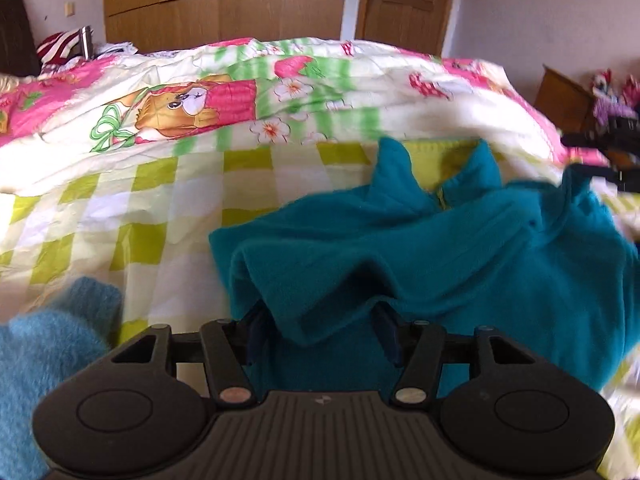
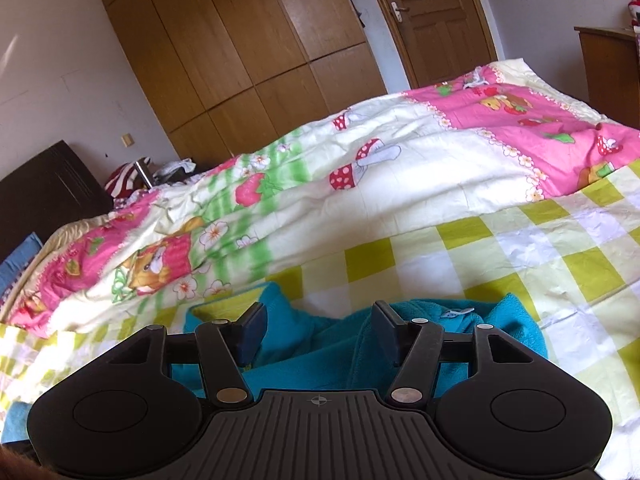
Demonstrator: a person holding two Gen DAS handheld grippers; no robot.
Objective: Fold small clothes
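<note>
The left tongs (image 1: 320, 334) stand part-open with a fold of the teal fleece top (image 1: 440, 248) draped loosely between them, not pinched. The right tongs (image 2: 318, 334) gape wide, empty, over the same top (image 2: 320, 356). It lies crumpled on the bed (image 1: 160, 208), stretching right from the left tongs, collar farthest away. No readable writing.

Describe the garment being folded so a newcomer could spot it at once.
On the bed, find the green-and-white checked sheet in front of the pink cartoon quilt. The teal fleece top lies crumpled there; it is darker and smoother than the fuzzy light-blue garment nearby.
</note>
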